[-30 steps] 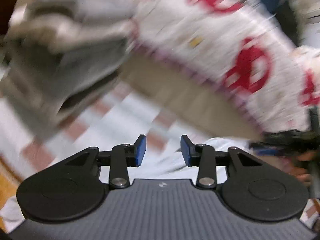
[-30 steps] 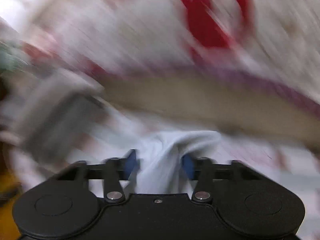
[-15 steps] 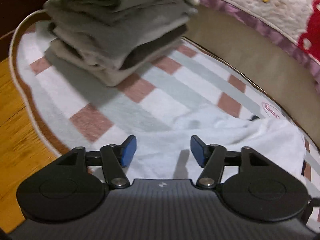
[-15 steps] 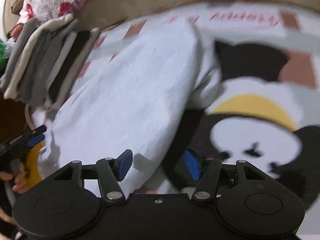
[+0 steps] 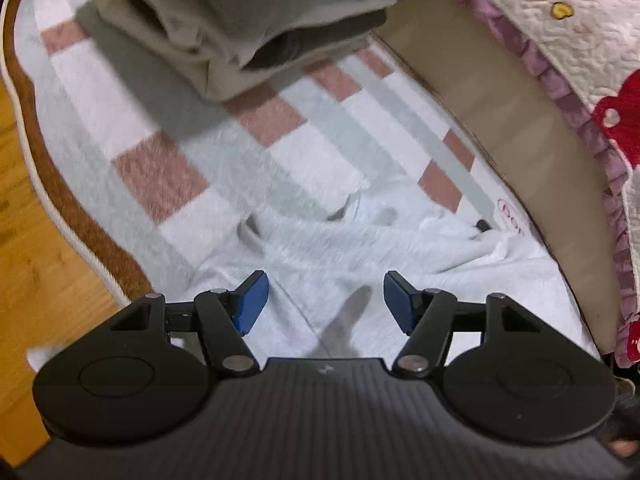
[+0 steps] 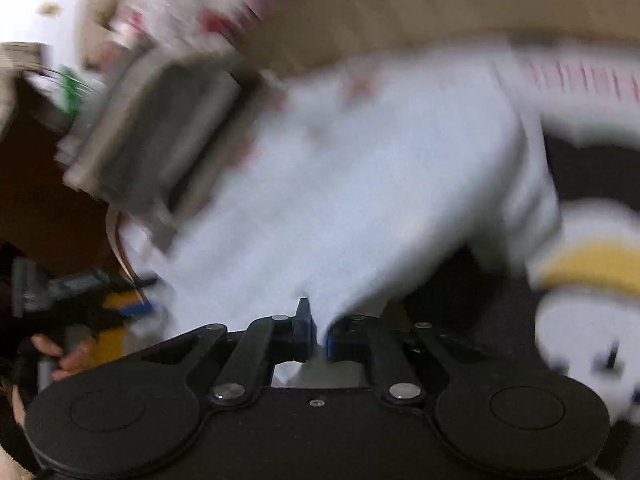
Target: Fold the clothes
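Observation:
A white garment (image 5: 360,252) lies spread on a checked rug (image 5: 160,176). My left gripper (image 5: 324,300) hovers just over its near part, jaws wide apart with only cloth below them, nothing pinched. In the blurred right wrist view the same white garment (image 6: 360,184) stretches away from my right gripper (image 6: 318,334), whose jaws are closing and pinch the garment's near edge between the blue pads. The left gripper and the hand holding it (image 6: 60,354) show at the lower left of that view.
A stack of folded grey and beige clothes (image 5: 248,12) sits on the rug's far side. A bed base (image 5: 500,112) with a patterned quilt (image 5: 580,40) runs along the right. Wooden floor (image 5: 36,264) lies to the left. A cartoon print (image 6: 588,280) covers the rug's right part.
Both grippers came down toward the rug. The left one opened wider over the white garment. The right one closed from open onto the garment's edge.

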A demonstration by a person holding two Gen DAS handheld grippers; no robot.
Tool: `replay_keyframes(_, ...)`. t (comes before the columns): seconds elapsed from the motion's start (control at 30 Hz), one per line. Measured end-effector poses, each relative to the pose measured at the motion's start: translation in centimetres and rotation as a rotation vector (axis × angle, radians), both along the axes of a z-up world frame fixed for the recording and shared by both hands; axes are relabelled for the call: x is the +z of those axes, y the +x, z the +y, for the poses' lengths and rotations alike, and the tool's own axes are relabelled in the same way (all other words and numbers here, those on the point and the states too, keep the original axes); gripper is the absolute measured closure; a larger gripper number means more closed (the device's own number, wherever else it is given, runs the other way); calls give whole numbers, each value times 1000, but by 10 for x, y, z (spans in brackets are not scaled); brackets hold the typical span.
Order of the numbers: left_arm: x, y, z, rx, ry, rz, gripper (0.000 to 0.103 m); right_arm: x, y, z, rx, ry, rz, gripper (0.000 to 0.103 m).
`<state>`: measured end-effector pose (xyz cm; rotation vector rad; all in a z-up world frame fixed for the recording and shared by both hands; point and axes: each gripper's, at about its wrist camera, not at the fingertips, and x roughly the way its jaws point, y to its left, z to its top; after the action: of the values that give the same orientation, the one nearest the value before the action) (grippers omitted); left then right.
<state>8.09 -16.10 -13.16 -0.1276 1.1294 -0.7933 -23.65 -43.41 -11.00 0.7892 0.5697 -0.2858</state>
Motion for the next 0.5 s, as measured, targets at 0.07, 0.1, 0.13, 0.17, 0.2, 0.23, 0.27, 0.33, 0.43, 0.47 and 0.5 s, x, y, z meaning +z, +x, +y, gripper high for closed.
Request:
replay_keyframes(0.07,12,-6,5,-16,-36,-52,39,36,-10,3,-21,-91,-135,97)
replay_keyframes(0.1,19,-11,7,-34,-58,-79,39,54,-14,4,-42,-137,-186,98)
replay_keyframes(0.13,27,-16,9,-58,-78,-106,39,69,-16,3,-84,-183,-191,98)
replay_keyframes(0.17,33,-21,10,-87,-96,-124,38,83,-18,2,-126,-228,-195,98)
replay_keyframes(0.2,39,-25,11,-117,-113,-142,34,98,-20,1,-168,-273,-200,98)
replay_keyframes(0.23,42,-30,11,-146,-117,-150,33,110,-22,-1,-205,-316,-200,98)
replay_keyframes(0.27,45,-34,11,-175,-121,-157,32,116,-23,-3,-230,-355,-192,98)
replay_keyframes(0.33,43,-41,7,-207,-108,-155,31,127,-25,-9,-278,-432,-176,98)
replay_keyframes(0.43,31,-46,-7,-229,-38,-118,30,123,-27,-17,-369,-488,-65,98)
replay_keyframes(0.47,25,-47,-12,-235,-14,-102,30,119,-27,-20,-401,-500,-18,98)
replay_keyframes(0.5,20,-48,-17,-240,11,-87,30,115,-27,-23,-433,-511,29,98)
